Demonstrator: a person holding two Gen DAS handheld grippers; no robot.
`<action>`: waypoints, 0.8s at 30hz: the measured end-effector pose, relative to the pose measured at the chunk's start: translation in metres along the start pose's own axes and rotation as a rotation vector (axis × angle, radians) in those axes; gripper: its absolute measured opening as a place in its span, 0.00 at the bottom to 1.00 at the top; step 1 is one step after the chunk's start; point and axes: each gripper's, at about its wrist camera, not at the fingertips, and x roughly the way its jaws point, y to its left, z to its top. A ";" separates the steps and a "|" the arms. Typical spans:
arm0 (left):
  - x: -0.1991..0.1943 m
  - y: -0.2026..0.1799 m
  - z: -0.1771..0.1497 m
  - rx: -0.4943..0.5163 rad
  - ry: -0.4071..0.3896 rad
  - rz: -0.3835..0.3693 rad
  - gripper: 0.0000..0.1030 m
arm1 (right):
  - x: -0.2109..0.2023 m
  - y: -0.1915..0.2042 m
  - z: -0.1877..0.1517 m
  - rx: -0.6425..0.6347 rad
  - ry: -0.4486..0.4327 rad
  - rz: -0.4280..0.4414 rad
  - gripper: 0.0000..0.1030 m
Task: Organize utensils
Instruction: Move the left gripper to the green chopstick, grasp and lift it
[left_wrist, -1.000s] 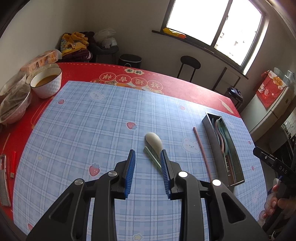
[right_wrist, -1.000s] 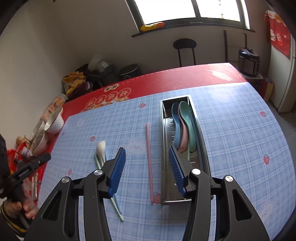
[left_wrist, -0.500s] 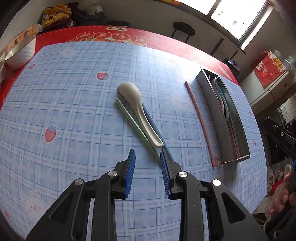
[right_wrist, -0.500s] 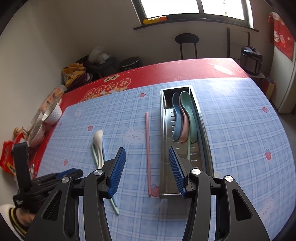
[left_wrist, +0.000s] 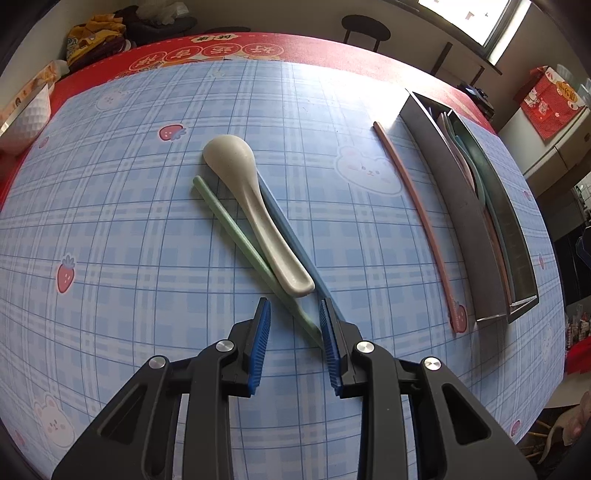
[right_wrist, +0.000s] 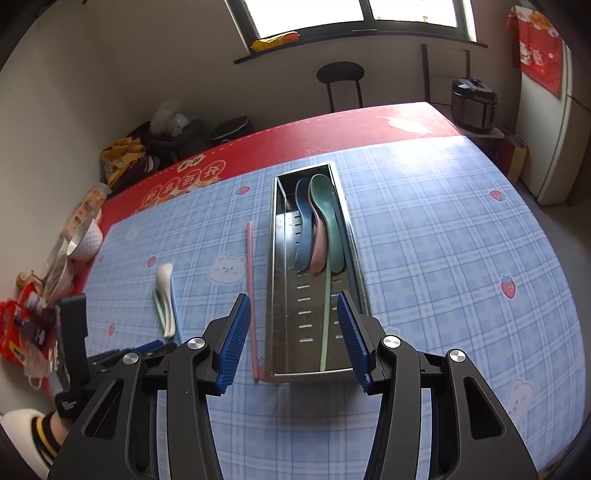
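Steel tray (right_wrist: 356, 258) is the landmark here: it lies lengthwise on the counter (left_wrist: 110, 229) and already holds blue, pink and green spoons plus a pale green stick. Just left of the tray lies a pink chopstick (right_wrist: 251, 295). Well left of the tray sits a small pile: a cream spoon (left_wrist: 255, 214) resting across a green chopstick (left_wrist: 236, 229) and a blue chopstick (left_wrist: 295, 243).

The left hand-held gripper (left_wrist: 293, 321) hovers low over the near end of that pile, jaws parted and holding nothing; the green chopstick's tip lies between the pads, and the blue one runs under the right pad. The right hand-held gripper (right_wrist: 293, 332) hangs over the tray's near end, jaws apart and empty.

The likely trouble is the overlap. Closing here could catch two sticks at once, or tip the spoon handle so it skids off. A thin, smooth chopstick may also swivel in the ribbed pads if pinched near its tip.

The counter wears a glossy blue plaid cloth with strawberries and bears over a red cover. Beyond the tray stand a stool (right_wrist: 341, 83), a bright window and a cooker (right_wrist: 474, 103); far left of the tray sit bowls and snack packets.
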 end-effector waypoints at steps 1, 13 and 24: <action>0.001 0.000 0.001 0.001 0.000 0.007 0.26 | 0.000 0.000 0.001 0.002 0.000 0.000 0.46; -0.007 0.041 -0.002 -0.110 0.014 0.063 0.22 | 0.007 0.007 0.002 0.003 0.007 0.034 0.46; -0.003 0.034 0.006 -0.054 -0.018 0.137 0.22 | 0.008 0.000 0.000 0.026 0.012 0.019 0.46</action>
